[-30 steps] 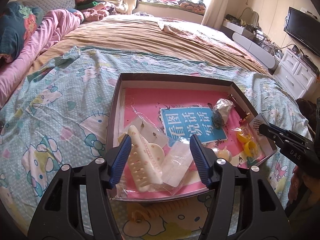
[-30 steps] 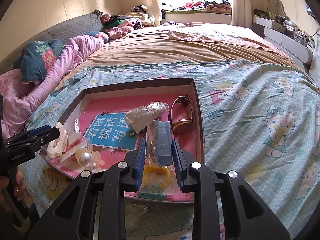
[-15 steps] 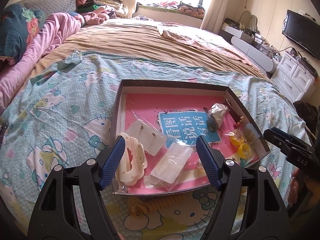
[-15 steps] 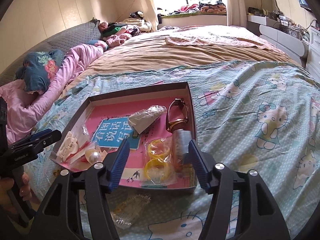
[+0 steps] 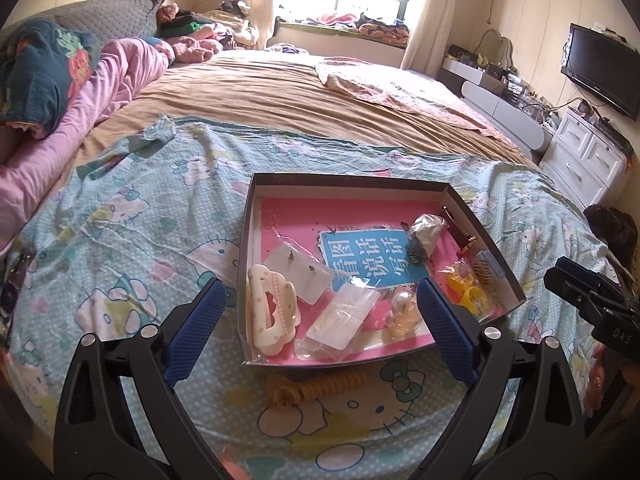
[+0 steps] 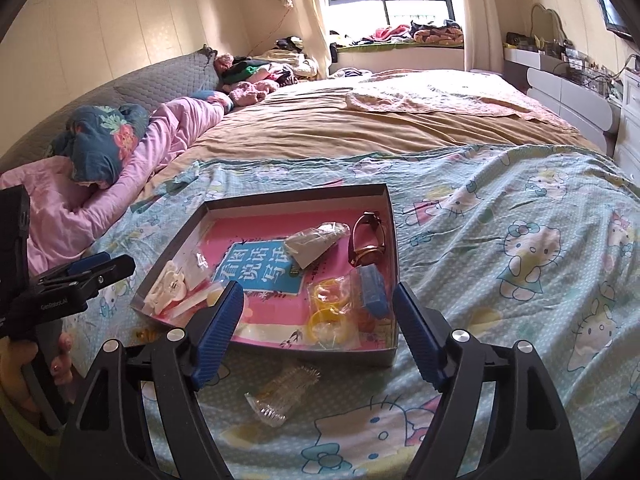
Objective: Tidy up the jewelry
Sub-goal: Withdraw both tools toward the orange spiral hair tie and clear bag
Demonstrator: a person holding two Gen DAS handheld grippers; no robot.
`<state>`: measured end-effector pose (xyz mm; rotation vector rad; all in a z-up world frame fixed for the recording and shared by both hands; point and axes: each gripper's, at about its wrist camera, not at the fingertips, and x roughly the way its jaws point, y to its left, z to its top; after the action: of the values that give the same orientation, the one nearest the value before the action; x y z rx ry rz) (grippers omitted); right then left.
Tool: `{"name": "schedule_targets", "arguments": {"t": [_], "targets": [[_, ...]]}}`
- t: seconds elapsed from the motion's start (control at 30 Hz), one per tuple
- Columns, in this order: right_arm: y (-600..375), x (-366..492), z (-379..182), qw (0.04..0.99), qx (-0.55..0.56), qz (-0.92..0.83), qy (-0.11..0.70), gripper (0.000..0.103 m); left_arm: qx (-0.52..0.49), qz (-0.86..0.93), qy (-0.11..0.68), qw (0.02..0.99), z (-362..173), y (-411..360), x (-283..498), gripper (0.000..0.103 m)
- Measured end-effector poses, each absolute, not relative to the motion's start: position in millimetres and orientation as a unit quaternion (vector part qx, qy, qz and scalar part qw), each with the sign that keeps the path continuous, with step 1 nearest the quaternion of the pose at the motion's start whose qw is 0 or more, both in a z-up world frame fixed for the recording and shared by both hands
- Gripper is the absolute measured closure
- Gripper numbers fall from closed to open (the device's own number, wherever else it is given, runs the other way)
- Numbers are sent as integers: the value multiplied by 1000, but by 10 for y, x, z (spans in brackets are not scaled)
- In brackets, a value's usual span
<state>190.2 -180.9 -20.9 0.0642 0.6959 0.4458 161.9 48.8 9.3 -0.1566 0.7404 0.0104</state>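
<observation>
A shallow dark box [image 5: 352, 178] with a pink lining lies on the bed and holds bagged jewelry. In it are a cream hair claw [image 5: 272, 312], an earring card [image 5: 302, 270], a pearl piece [image 5: 402, 304], yellow rings [image 6: 326, 308], a blue case [image 6: 372, 290] and a gold bangle [image 6: 368, 236]. My left gripper [image 5: 318, 332] is open and empty, held above the box's near edge. My right gripper [image 6: 318, 332] is open and empty, also above the near edge. A yellow spiral hair tie [image 5: 316, 386] lies on the sheet in front of the box; a clear bag [image 6: 282, 394] lies there too.
The box [image 6: 384, 200] sits on a Hello Kitty sheet [image 5: 120, 260]. Pink bedding and pillows [image 5: 80, 80] lie at the left. White drawers [image 5: 588, 156] and a TV [image 5: 600, 70] stand at the right. The other gripper shows at each view's side [image 5: 592, 300] [image 6: 72, 284].
Both grippers have opened and drawn back from the box. The left let go of the hair claw and the right let go of the blue case bag; both now lie in the box.
</observation>
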Motion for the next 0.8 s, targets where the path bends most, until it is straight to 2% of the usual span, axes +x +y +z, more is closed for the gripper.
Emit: {"name": "schedule_targets", "arguments": {"t": [0.43,0.8], "targets": [[-1678,1686,-332,900,18,240,364,27,-64,25,369,927,62,557,1396,13],[-1479,1577,-587,879,0,261,398,27,-101,25,423,900,-308,736,1311,13]]}}
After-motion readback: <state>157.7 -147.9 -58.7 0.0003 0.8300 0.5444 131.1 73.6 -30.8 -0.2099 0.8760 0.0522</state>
